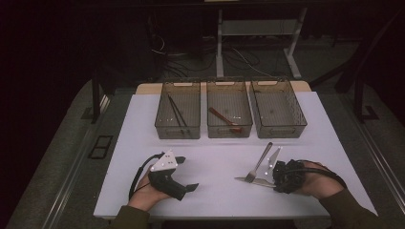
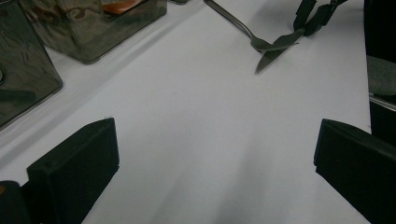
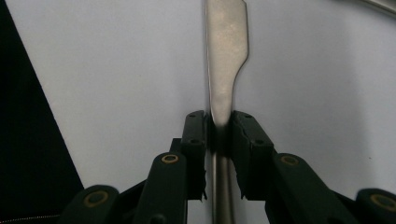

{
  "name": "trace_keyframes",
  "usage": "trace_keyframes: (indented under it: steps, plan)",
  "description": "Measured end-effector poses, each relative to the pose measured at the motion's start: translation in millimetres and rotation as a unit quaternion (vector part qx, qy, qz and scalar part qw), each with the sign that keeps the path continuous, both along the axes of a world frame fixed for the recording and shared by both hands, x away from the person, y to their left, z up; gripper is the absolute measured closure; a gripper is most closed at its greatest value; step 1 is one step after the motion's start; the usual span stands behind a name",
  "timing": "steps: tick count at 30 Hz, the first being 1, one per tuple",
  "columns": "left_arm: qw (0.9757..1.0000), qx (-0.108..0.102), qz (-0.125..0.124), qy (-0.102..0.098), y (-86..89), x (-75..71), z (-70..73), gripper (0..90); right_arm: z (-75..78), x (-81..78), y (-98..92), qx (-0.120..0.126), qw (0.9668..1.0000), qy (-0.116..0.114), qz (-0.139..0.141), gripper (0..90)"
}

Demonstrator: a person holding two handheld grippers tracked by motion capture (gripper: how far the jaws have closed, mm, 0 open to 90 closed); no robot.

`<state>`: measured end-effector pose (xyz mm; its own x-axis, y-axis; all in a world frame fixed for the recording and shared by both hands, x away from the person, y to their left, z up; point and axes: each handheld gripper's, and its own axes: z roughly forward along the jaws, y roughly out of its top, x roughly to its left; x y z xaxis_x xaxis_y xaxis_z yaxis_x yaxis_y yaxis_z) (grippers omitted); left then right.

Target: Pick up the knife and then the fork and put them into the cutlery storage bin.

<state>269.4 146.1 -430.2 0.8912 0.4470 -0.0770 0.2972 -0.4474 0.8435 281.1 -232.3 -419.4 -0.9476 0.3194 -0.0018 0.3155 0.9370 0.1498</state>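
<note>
Right gripper [image 1: 276,177], near right of the table [image 1: 215,191]: jaws clamped on the handle of a knife [image 3: 226,60]. In the right gripper view the pads sit on either flat of the handle, no gap visible, and the blade runs straight out ahead of the jaws. So the knife's long axis is in line with the gripper's own axis.

High view: knife lies flat on the table, blade tip pointing left, handle end at the right inside the jaws. No sign that it is lifted yet.

Fork [image 1: 258,164] lies across the knife, tines near, handle slanting far and right. The two touch or overlap near the blade; the left gripper view shows the fork head resting over the blade. Judgement: pulling the knife out along its axis may drag the fork; lifting straight up may tip it off.

Left gripper [image 1: 184,179], near left: jaws wide apart, nothing between them, resting well apart from the cutlery. Right hand [image 1: 317,183] is plainly the nearer one to both pieces.

Far side: three bins in a row. Left bin [image 1: 177,131] holds dark chopsticks [image 1: 175,110]; middle bin [image 1: 229,131] holds a reddish spoon [image 1: 224,119]; right bin [image 1: 279,131] looks empty. Judgement: knife likely goes to the right bin, which lies far and slightly left of the right gripper.
</note>
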Motion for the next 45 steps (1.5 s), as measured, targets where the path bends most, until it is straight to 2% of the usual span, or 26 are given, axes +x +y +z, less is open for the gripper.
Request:
trace_keyframes:
  steps: [7,13,17,18,20,24,27,31,33,38,41,43,45]
  plan:
    - [1.0,0.0,0.001,-0.001,0.7,-0.4,0.8,0.0,-0.3,-1.5,-1.0,0.003,0.9999,-0.009,0.007,80.3]
    - [1.0,-0.001,0.002,0.0,2.0,0.6,0.6,0.0,-0.3,-2.5,-9.4,0.036,0.9993,-0.007,0.007,80.3]
    - [1.0,-0.001,0.003,0.0,2.4,0.6,0.8,0.0,-0.6,-5.6,-11.0,0.058,0.9981,0.01,0.016,80.3]
    - [1.0,-0.001,0.003,-0.002,2.4,0.6,1.1,0.0,-0.5,-7.2,-10.5,0.061,0.9979,0.007,0.02,80.3]
    - [1.0,0.0,0.002,-0.003,2.3,0.4,1.2,0.0,0.4,-10.5,-9.5,0.076,0.9966,0.018,0.027,80.3]
    - [1.0,0.0,0.003,-0.003,2.6,0.1,1.5,0.0,5.7,-16.0,-7.6,0.104,0.9938,0.018,0.036,80.3]
    - [1.0,-0.001,0.005,-0.003,3.0,0.4,1.4,0.0,10.9,-16.0,-9.2,0.134,0.9901,0.016,0.037,80.4]
    - [1.0,-0.003,0.005,-0.002,3.1,0.5,1.4,0.0,16.6,-12.0,-15.3,0.176,0.9842,0.006,0.021,80.4]
    - [1.0,-0.003,0.006,-0.002,3.0,0.4,1.5,0.0,18.5,-10.8,-18.4,0.197,0.9803,0.001,0.003,80.4]
    - [1.0,-0.002,0.005,-0.003,3.2,0.5,1.6,0.0,23.4,-5.3,-29.2,0.228,0.9731,-0.017,-0.029,80.4]
    - [1.0,-0.002,0.005,-0.003,3.0,0.8,1.4,0.0,24.9,-1.7,-35.6,0.247,0.9672,-0.025,-0.054,80.4]
    - [1.0,-0.003,0.005,-0.003,2.5,1.2,0.9,0.0,26.3,0.2,-39.4,0.26,0.9619,-0.025,-0.08,80.4]
    - [1.0,0.001,0.003,-0.003,2.3,1.8,0.5,0.0,27.3,3.5,-44.5,0.269,0.9582,-0.033,-0.092,80.4]
